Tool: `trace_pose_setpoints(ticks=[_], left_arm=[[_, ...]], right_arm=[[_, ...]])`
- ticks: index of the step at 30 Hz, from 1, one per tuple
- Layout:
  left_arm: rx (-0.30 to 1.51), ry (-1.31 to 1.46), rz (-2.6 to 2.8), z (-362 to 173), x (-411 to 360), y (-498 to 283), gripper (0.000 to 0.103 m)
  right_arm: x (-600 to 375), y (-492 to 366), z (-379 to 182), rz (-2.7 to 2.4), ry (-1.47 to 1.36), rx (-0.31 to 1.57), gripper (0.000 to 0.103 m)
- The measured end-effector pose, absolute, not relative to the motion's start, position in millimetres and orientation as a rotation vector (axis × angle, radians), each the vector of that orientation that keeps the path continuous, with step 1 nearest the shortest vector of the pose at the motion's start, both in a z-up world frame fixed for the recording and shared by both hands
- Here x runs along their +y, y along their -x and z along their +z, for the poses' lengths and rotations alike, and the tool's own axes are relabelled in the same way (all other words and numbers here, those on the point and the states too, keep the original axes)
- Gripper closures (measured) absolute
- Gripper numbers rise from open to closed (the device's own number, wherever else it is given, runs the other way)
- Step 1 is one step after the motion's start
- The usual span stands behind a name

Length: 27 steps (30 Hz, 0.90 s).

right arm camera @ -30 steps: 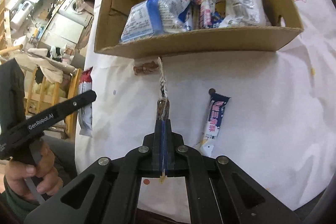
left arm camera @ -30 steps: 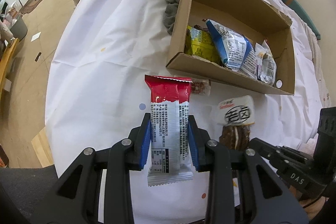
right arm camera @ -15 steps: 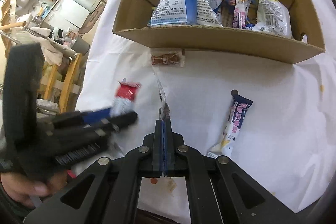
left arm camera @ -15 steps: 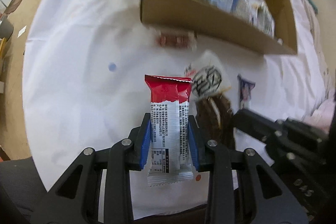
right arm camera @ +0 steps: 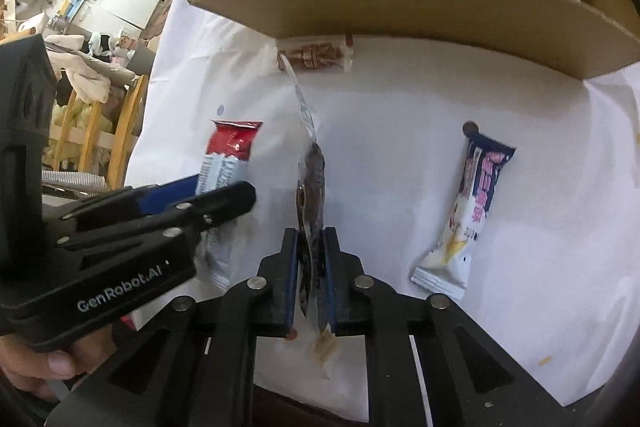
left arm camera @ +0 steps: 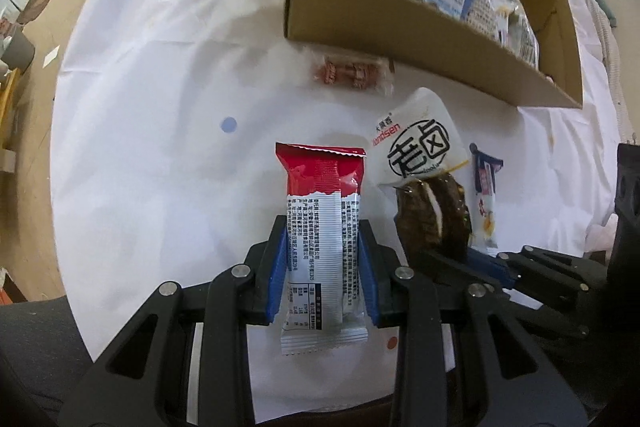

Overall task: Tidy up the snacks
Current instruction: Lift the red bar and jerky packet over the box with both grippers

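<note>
Both your grippers carry a snack above the white tablecloth [left arm camera: 160,67], short of the cardboard box [left arm camera: 400,27].

Your left gripper [left arm camera: 323,267] clamps the red-and-white snack bar [left arm camera: 322,227] across its width. Your right gripper [right arm camera: 311,267] has its jaws opening, the brown snack pouch [right arm camera: 312,195] standing edge-on between them. A small red snack packet [left arm camera: 348,75] lies beside the box wall; a navy-and-white bar [right arm camera: 472,203] lies on the cloth.

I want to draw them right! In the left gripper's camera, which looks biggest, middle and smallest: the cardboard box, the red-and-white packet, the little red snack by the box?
1. cardboard box
2. red-and-white packet, though it sits close to the camera, which makes it look bigger
3. little red snack
</note>
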<state>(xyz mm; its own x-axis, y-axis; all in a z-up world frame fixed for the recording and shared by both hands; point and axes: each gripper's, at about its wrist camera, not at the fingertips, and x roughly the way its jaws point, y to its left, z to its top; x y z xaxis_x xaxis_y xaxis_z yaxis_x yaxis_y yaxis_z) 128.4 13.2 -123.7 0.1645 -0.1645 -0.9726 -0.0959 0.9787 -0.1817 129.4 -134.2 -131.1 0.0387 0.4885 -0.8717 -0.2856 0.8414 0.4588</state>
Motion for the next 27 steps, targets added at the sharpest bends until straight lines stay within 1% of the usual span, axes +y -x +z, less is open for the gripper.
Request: trace_pose_setpoints(ticks=[7,12,17,21,27], left_arm=[[1.362,0.219,-0.038,-113.1,20.1,-128.8,0.075],[1.279,0.220,-0.037,-91.3,23.5,-125.2,0.075],[1.186,0.219,-0.032,-58.6,31.0,-126.2,0.075],[1.121,0.208,-0.037,-33.5,29.8,-134.5,0.075],[1.059,0.189,-0.041,-1.9,36.2,-160.0,0.075]], right_arm=[[-169.3,-128.6,-109.7,0.581,-0.290,1.337,0.091],[-206.8,-121.8,-79.0,0.603,-0.412,1.243,0.091],[-235.5,-120.3,-43.8,0.610,-0.494,1.133,0.091],[-250.6,-125.2,-16.8,0.600,-0.481,1.054,0.091],[-264.3,-146.7,9.0,0.568,-0.462,0.985,0.091]])
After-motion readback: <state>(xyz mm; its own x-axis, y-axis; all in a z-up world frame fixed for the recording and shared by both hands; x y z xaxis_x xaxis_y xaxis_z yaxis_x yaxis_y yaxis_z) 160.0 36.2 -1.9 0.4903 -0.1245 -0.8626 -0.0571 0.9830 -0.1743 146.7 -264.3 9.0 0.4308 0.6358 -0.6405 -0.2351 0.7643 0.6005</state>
